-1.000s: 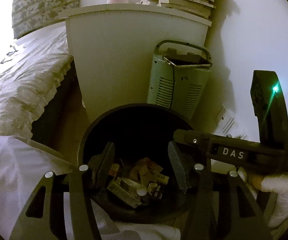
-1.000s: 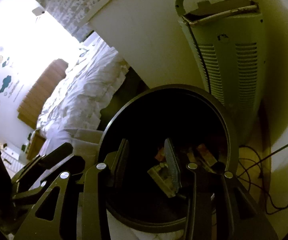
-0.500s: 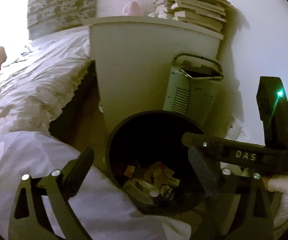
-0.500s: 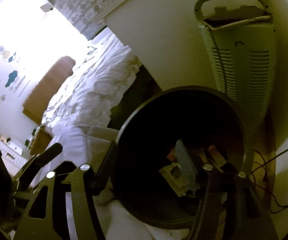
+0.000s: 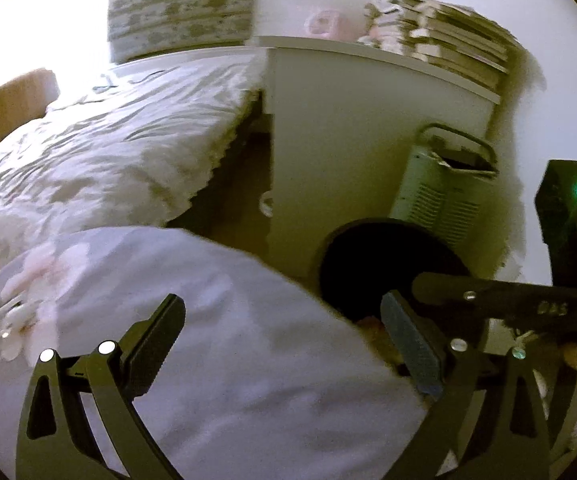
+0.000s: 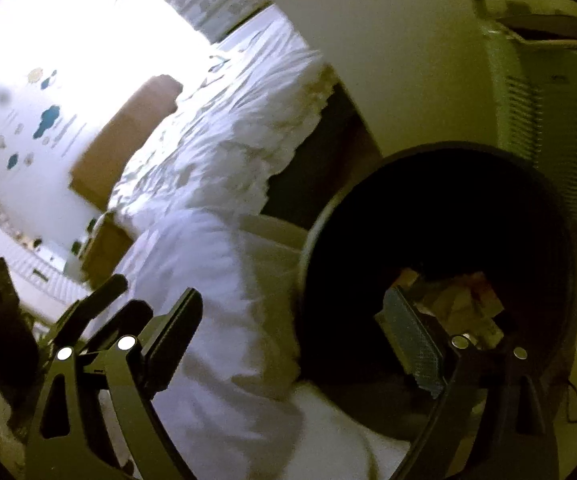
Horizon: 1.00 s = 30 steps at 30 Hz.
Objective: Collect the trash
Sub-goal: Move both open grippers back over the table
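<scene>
Black and round, the plastic waste bin (image 6: 440,184) stands on the floor against the white cabinet (image 5: 360,152), paper scraps (image 6: 464,300) at its bottom. The left gripper (image 5: 284,328) and the right gripper (image 6: 296,320) have just been opening; nothing sits between either pair of jaws.

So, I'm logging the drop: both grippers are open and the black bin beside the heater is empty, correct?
Not quite: the black bin is not empty. The right wrist view shows boxes and wrappers at its bottom. Otherwise right: left gripper and right gripper are open, and the bin stands beside the heater.
</scene>
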Tool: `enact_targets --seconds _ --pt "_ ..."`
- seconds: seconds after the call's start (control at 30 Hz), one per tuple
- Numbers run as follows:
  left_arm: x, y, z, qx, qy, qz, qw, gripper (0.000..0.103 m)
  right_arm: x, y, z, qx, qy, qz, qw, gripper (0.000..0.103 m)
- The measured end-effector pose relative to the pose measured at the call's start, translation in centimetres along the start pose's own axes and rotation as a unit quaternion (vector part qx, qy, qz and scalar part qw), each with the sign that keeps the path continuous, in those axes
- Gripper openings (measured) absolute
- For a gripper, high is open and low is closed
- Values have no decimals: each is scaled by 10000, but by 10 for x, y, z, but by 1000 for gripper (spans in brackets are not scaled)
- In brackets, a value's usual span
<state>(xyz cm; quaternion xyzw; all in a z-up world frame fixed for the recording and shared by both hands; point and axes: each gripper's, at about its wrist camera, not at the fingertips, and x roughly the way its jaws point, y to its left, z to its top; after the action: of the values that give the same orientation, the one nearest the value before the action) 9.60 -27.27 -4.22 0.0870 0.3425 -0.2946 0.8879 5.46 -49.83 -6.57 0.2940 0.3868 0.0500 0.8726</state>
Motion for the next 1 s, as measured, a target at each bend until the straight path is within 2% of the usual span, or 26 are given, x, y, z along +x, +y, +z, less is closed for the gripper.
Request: enact_targets --seconds 0.3,0.57,0.8,1.0 --pt "-31 94 -17 -723 -83 498 9961 97 28 80 -7 -933 247 227 9951 90" --pt "-61 172 -41 -1220 -168 951 9878 97 63 159 -12 -1698 446 415 9836 87" --pt "-80 219 -53 -1520 -277 1131 9815 97 100 216 -16 -2231 642 490 9714 87" --pt "-82 239 -58 -1532 -259 1171 9809 97 129 248 -18 -2550 762 473 9628 87"
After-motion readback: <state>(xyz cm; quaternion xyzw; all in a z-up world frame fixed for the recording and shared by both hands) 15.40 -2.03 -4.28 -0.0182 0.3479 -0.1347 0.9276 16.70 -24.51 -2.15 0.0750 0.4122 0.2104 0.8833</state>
